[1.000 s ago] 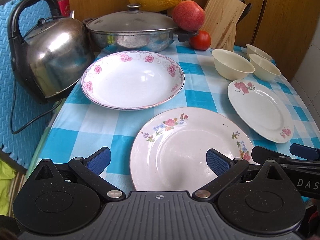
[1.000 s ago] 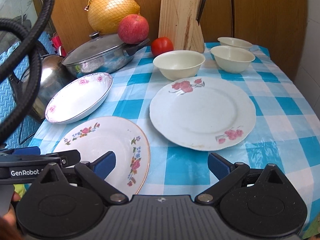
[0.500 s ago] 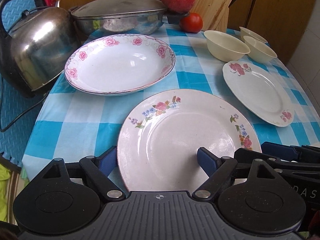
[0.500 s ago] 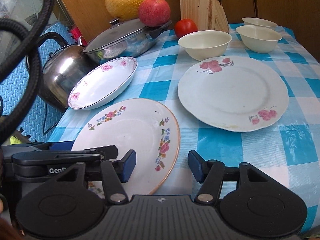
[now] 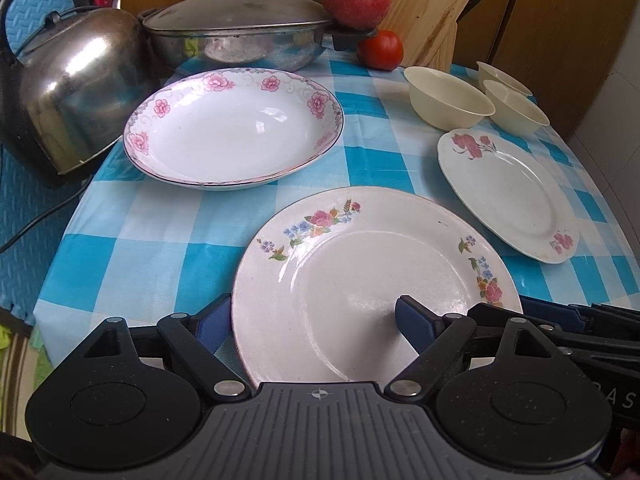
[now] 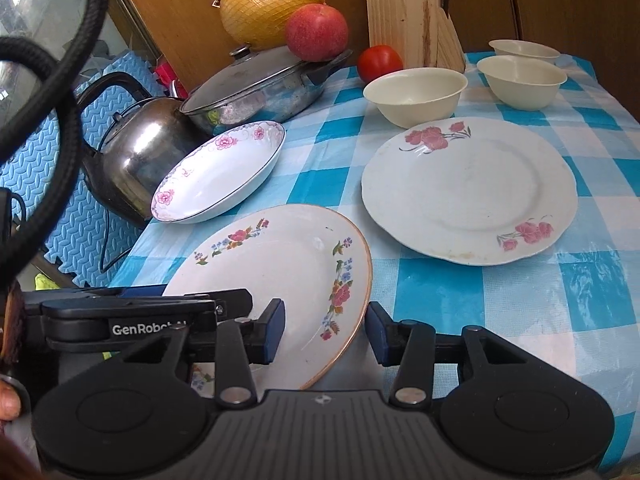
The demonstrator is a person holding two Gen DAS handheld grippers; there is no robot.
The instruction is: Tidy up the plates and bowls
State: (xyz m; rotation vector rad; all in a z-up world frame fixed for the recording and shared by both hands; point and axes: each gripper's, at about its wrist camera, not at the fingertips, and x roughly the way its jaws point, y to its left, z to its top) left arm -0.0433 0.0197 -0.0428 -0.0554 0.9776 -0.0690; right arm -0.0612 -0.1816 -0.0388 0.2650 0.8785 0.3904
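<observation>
Tablecloth: blue-and-white check; near plate: white, gold-edged, sprays of pink, blue and orange flowers with green leaves; far plate: white, two red flower sprays; deep dish: white, pink roses and grey scrollwork on the rim. Three bowls: plain cream; kettle: silver steel, black handle; pot: silver with grey lid. Apple: red; tomato: red; melon: yellow in netting; knife block: pale wood; gripper pads: dark blue on black arms.
</observation>
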